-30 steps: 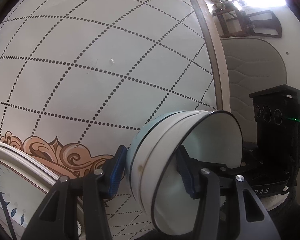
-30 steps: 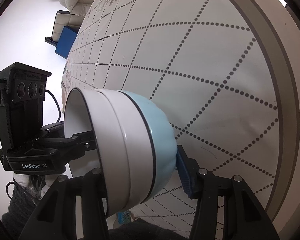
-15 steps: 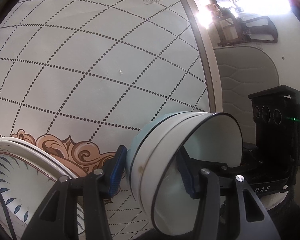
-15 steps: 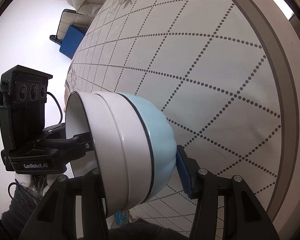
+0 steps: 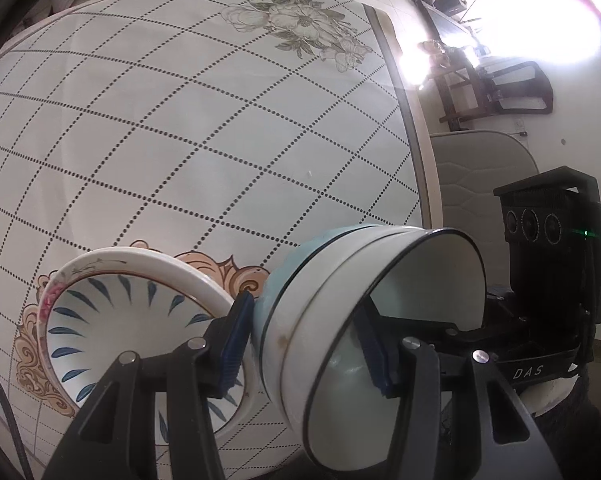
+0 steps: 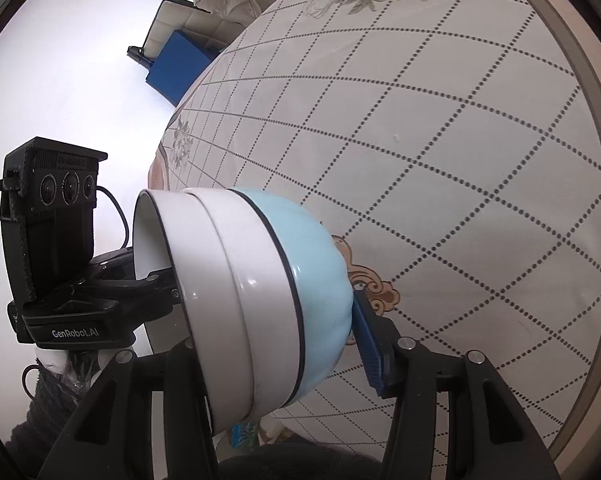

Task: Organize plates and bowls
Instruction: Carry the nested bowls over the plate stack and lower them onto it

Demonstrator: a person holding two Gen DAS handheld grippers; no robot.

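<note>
Nested bowls [image 5: 340,320] — a pale blue one outermost, white ones inside — hang tilted on their side above the dotted tablecloth [image 5: 180,140], pinched from both sides: the left gripper [image 5: 306,344] and right gripper [image 6: 268,336] each clamp the stack's wall. Below sits a blue-leaf-patterned bowl [image 5: 112,328] on the cloth.

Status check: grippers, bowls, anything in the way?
Left gripper and right gripper both clamp the bowl stack. Stack tilted above the table. Plates sit below.
</note>
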